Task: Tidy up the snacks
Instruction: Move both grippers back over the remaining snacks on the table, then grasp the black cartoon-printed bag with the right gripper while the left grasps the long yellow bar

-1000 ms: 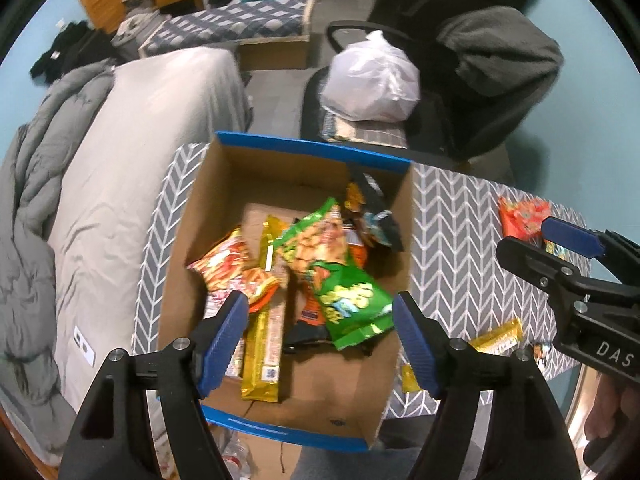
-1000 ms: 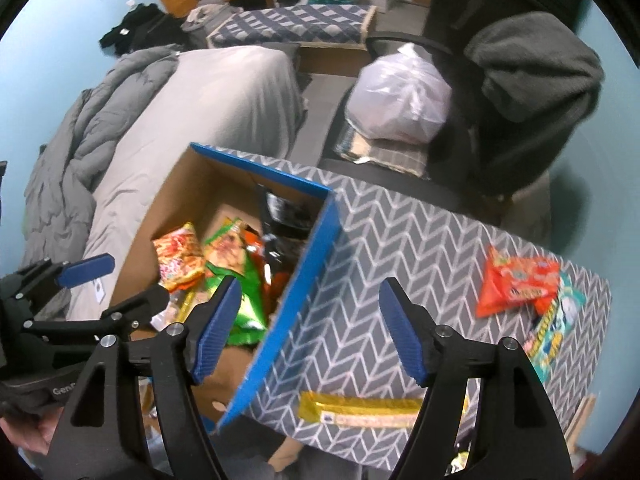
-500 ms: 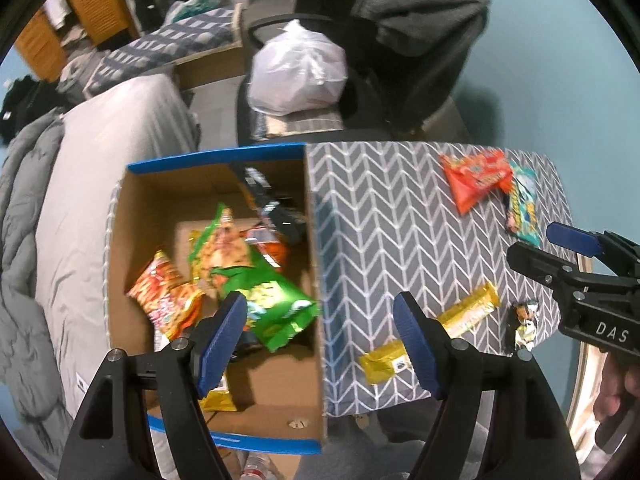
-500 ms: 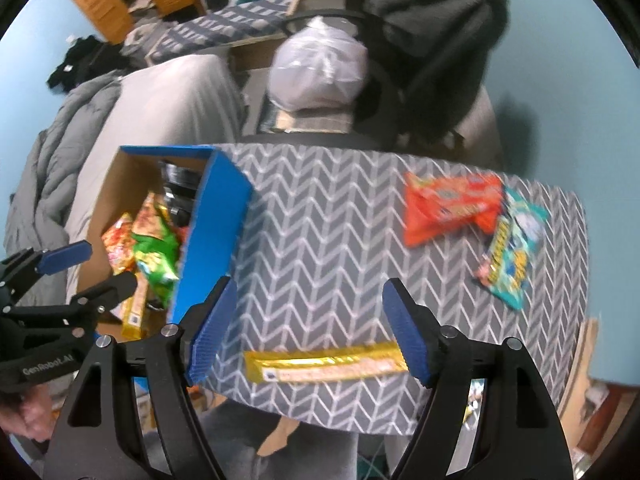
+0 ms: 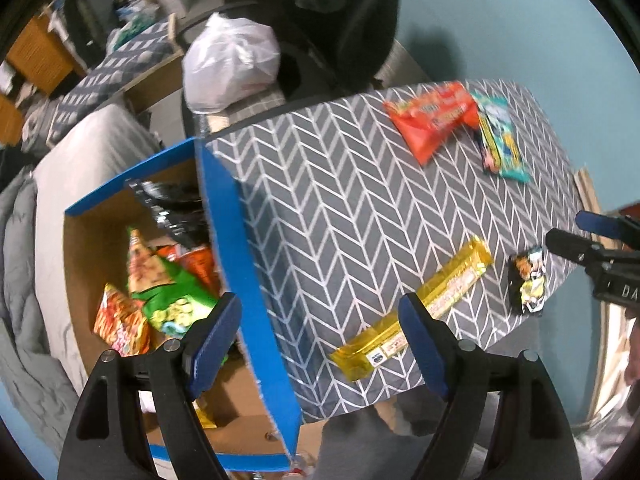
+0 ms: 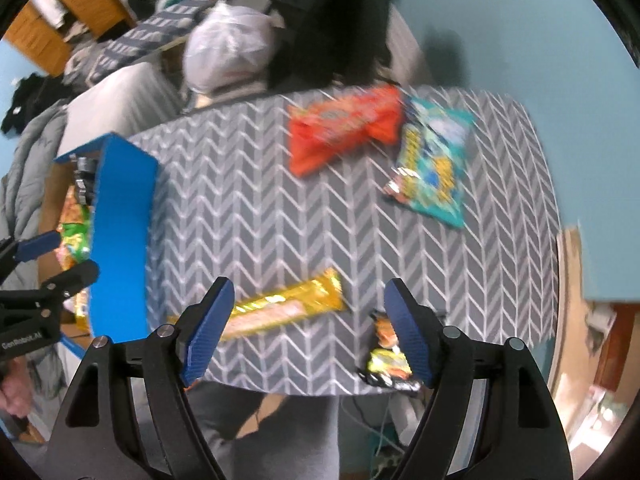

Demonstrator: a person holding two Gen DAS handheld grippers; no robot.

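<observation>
we have several snack bags in the box, while the yellow bar, orange bag, teal bag and small dark packet wait on the counter, our left tool opening empty, right tool wide, empty.

We see a glossy foil yellow bar on a woven cloth cover. The box looks like matt cardboard.

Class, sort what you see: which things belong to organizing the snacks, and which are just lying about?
Belongs to the job:
cardboard box
yellow bar
orange packet
teal packet
small dark packet

Lying about:
white plastic bag
grey bedding
</observation>
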